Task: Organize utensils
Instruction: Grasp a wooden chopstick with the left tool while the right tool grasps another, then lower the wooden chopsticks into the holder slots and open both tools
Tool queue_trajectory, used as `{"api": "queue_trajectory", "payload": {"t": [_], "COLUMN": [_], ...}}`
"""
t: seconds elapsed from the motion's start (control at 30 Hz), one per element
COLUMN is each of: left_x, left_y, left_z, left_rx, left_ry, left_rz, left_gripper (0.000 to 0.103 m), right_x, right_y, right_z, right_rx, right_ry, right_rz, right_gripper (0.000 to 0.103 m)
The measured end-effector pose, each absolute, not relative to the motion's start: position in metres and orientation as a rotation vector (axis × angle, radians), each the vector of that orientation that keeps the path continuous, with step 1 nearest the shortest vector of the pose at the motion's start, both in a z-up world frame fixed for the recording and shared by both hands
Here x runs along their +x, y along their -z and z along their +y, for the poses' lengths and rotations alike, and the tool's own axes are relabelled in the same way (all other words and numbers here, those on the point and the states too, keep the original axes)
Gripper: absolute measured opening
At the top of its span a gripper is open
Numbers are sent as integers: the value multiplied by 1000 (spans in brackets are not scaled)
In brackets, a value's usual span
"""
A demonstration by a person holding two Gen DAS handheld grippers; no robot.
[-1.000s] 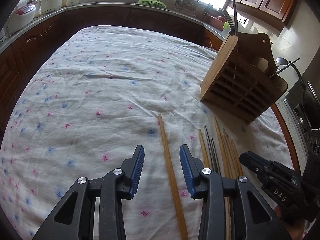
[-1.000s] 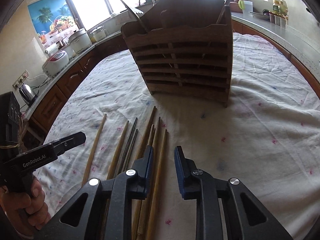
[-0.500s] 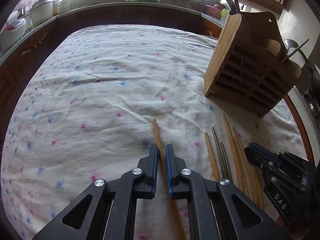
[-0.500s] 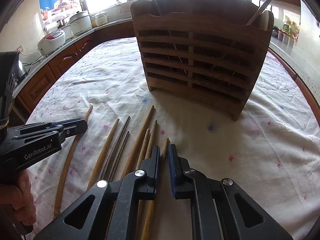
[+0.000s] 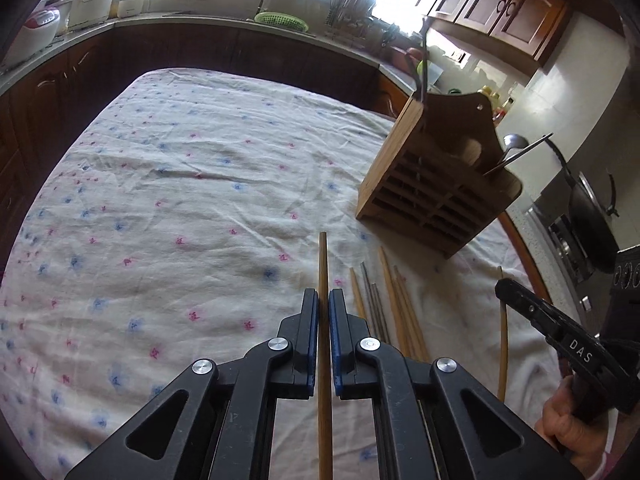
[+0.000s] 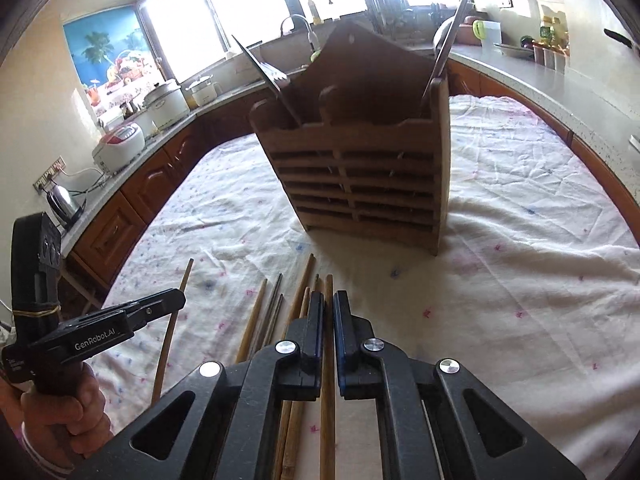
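Note:
My left gripper point(image 5: 324, 298) is shut on a wooden chopstick point(image 5: 323, 256) and holds it lifted above the tablecloth. My right gripper point(image 6: 328, 300) is shut on another wooden chopstick point(image 6: 329, 284), also raised off the cloth; it shows in the left wrist view point(image 5: 502, 320) too. Several more chopsticks point(image 5: 384, 300), wooden and metal, lie side by side on the cloth point(image 6: 276, 304). A slatted wooden utensil holder point(image 5: 436, 196) stands beyond them point(image 6: 360, 184), with a ladle and metal utensils in it.
The table wears a white flowered cloth point(image 5: 180, 200). Kitchen counters with rice cookers point(image 6: 120, 144), a kettle point(image 6: 64, 200) and a green basket point(image 5: 280, 20) ring the table. A wok on a stove point(image 5: 588, 220) is at the right.
Both grippers closed on chopsticks that lay on the cloth and lifted them. The holder now looks farther off in both views.

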State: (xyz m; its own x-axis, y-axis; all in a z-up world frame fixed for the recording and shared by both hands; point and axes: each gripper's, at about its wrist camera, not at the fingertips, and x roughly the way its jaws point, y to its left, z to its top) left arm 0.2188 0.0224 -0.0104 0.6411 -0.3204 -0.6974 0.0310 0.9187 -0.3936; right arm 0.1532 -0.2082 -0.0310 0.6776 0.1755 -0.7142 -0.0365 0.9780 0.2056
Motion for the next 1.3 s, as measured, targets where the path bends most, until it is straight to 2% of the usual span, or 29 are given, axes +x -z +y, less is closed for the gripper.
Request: {"api": "queue_trajectory", "payload": {"t": [0.27,0.5,1.07,1.3], "left_x": [165,141,145,161], "left_y": [-47,-72,-87,-114], "left_z": [42,46,42,38], "left_rx": [-402,-393,-376,-360], "left_ry": [258,274,281,300], "left_rz": [708,641,595,515], "left_gripper": [3,3,3,3], "right_x": [122,103,105,112], "right_y": [-30,-76,-85,-105], "right_z": [-225,-235,-244,-248], "right_rx": [219,236,255,238], "right_ry": [-104,-94,-95,-87], "right_rz": [668,547,505,452], "right_gripper": [5,5,5,5]}}
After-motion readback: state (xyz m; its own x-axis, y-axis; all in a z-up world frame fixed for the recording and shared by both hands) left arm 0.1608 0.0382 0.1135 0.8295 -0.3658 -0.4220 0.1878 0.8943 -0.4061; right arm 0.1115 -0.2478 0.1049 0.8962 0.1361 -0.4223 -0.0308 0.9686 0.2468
